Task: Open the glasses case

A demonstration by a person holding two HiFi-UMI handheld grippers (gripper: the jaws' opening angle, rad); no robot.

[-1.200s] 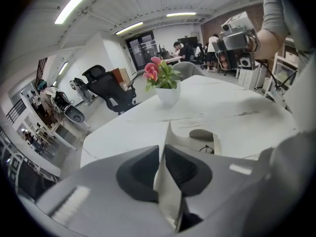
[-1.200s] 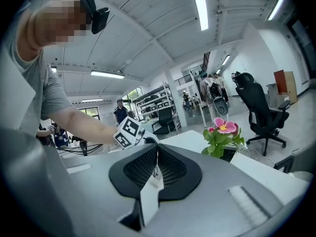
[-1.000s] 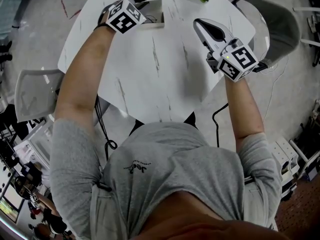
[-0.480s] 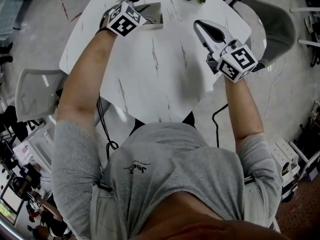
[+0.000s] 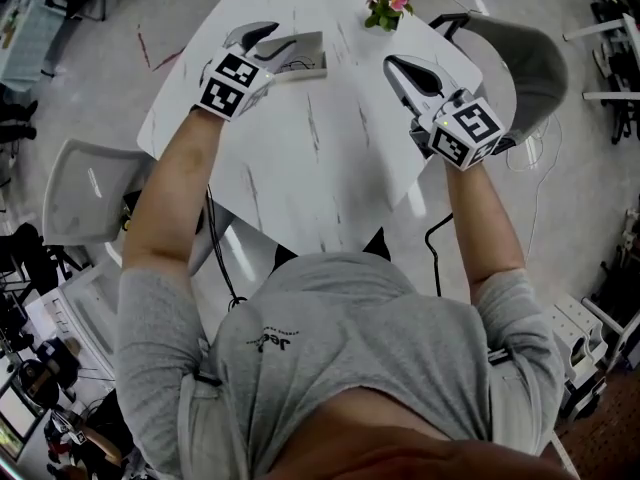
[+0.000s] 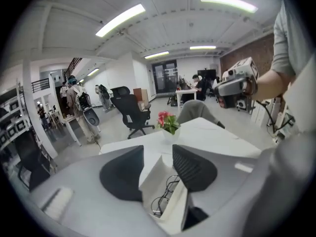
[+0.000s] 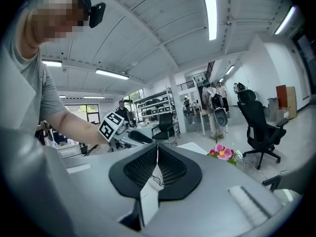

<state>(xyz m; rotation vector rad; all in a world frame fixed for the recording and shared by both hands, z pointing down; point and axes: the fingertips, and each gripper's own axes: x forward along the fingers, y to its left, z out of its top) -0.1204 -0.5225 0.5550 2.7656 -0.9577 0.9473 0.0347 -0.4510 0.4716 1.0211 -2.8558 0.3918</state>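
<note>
A white, marble-veined desk stands in an open office, with a grey chair at its far right corner and another off its left side. A small pot of pink flowers sits near the far edge.

The glasses case lies on the far left part of the desk, already open – its pale lid stands up and a pair of thin-framed glasses rests inside.

The left tool is at the case's left end. In the left gripper view its jaws stand moderately apart, having just been opening; the open case shows in the gap between them, and neither dark pad presses on it.

The right tool is over the right part of the desk, well apart from the case and pointing toward the far edge. In the right gripper view its ribbed pads meet at the tips – closed together with nothing gripped
</note>
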